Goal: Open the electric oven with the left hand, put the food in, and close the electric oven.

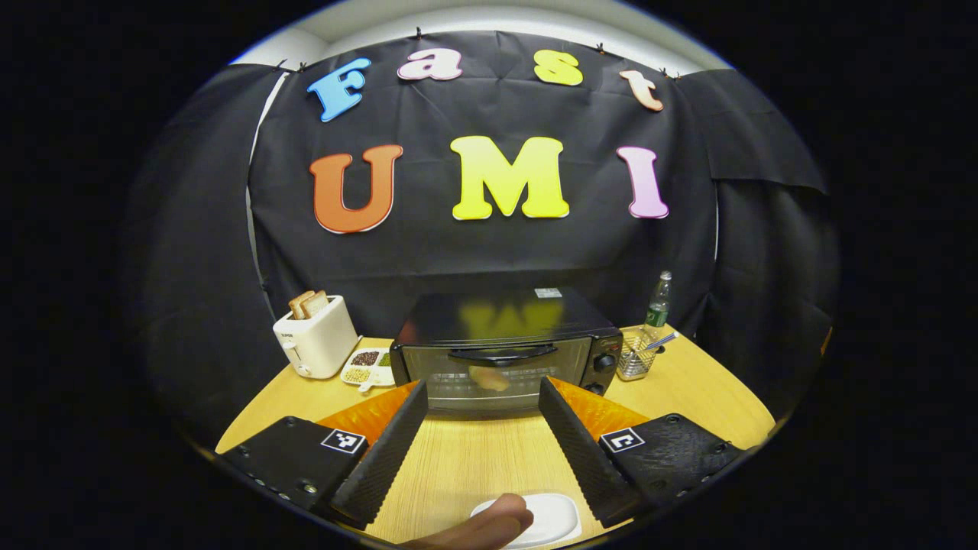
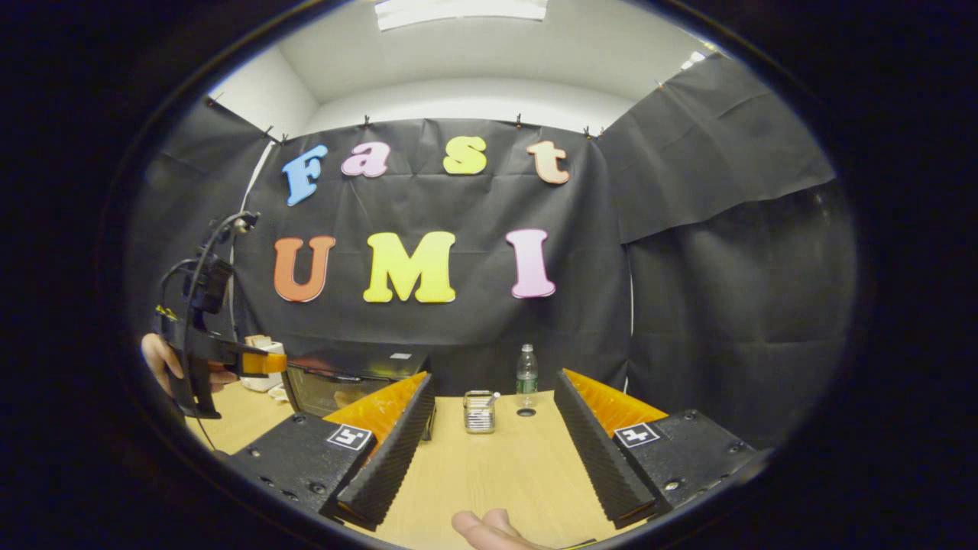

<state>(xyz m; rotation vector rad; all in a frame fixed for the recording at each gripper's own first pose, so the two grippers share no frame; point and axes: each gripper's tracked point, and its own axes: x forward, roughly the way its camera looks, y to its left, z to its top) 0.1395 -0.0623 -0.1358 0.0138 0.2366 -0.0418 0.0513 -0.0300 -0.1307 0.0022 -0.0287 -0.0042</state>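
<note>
Both pairs of jaws stand wide apart with nothing between them. In the left gripper view, the left gripper [image 1: 483, 439] hangs over the pale wooden table [image 1: 474, 458], its fingers framing the black electric oven [image 1: 506, 347] that sits at the far middle of the table against the black cloth wall. The oven's glass door is closed, its dark curved handle [image 1: 500, 354] running across the top of the door, and a pale rounded piece of food [image 1: 489, 378] shows through the glass inside. Two round knobs [image 1: 605, 362] sit on the oven's right panel.

Left of the oven stands a white toaster [image 1: 315, 336] with two slices of bread [image 1: 308, 303] poking from its slots, and between toaster and oven lies a white divided dish of beans [image 1: 368, 366]. Right of the oven are a wire mesh holder [image 1: 636, 359] and, behind it, a clear plastic bottle with a green label [image 1: 658, 302]. At the near edge lies a white oval plate [image 1: 546, 516], with a fingertip [image 1: 497, 519] of the person over its left end.

In the right gripper view, the right gripper [image 2: 493, 458] is held above the table's right part, aimed at the mesh holder and bottle; the left gripper shows far left, held in a hand [image 2: 157, 355] near the oven's front.
</note>
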